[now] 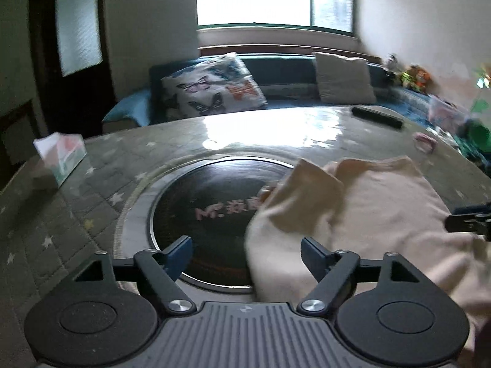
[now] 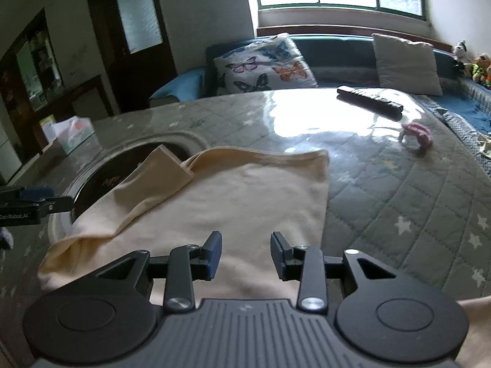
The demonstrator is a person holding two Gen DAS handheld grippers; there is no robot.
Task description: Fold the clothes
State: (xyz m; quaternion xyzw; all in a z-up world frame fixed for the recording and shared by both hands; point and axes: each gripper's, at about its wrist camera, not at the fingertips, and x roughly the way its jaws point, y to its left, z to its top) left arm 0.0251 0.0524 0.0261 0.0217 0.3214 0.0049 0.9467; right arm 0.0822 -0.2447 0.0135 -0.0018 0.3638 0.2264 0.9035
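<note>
Left wrist view shows the left gripper [image 1: 246, 256] with its fingers [image 1: 179, 253] spread wide and holding nothing, above the near edge of the desk [image 1: 92, 184]. Between them lies the left edge of a cream garment [image 1: 368, 208], spread over the middle of the desk and partly covering a dark round inset plate [image 1: 208, 211]. A sleeve [image 1: 307, 190] is folded inward across the cloth's far left part. The view is blurred, so the pink lettering on the plate cannot be read.

In the right wrist view the right gripper [image 2: 246, 254] hangs over the garment's [image 2: 245, 196] near part, its fingers [image 2: 214, 253] apart and empty; whether they touch the cloth is hard to tell. The left gripper [image 2: 46, 202] shows at the left side.

Toward the desk's far edge lie a black remote control [image 2: 369, 99] and, nearer the right edge, a small pink object [image 2: 417, 133]. A tissue box [image 1: 63, 156] stands near the far left corner. Beyond the desk, a sofa [image 2: 337, 52] carries a butterfly cushion [image 2: 264, 64] and a plain cushion [image 2: 406, 63].
</note>
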